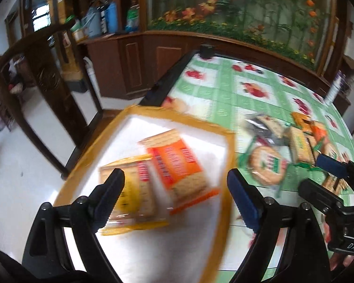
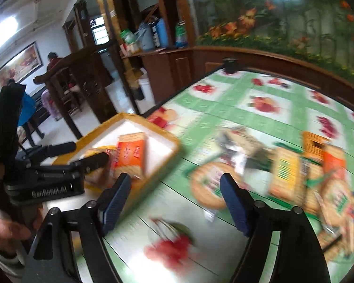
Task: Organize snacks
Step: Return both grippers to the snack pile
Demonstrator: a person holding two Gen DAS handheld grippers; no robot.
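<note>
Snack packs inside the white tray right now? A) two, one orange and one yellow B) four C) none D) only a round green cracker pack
A: the orange pack and the yellow pack lie side by side in the tray; other snacks are outside it.

Orange cracker pkt (image 1: 180, 165) + yellow cracker pkt (image 1: 132, 188) flat, side by side in tan-rimmed white tray (image 1: 226, 165); loose snack-pkt heap (image 1: 292, 146) on tablecloth at tray's 3 o'clock.

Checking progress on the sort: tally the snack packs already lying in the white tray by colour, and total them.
Orange pack: 1
Yellow pack: 1
Total in the tray: 2
The loose pile on the table is too blurred to count.
</note>
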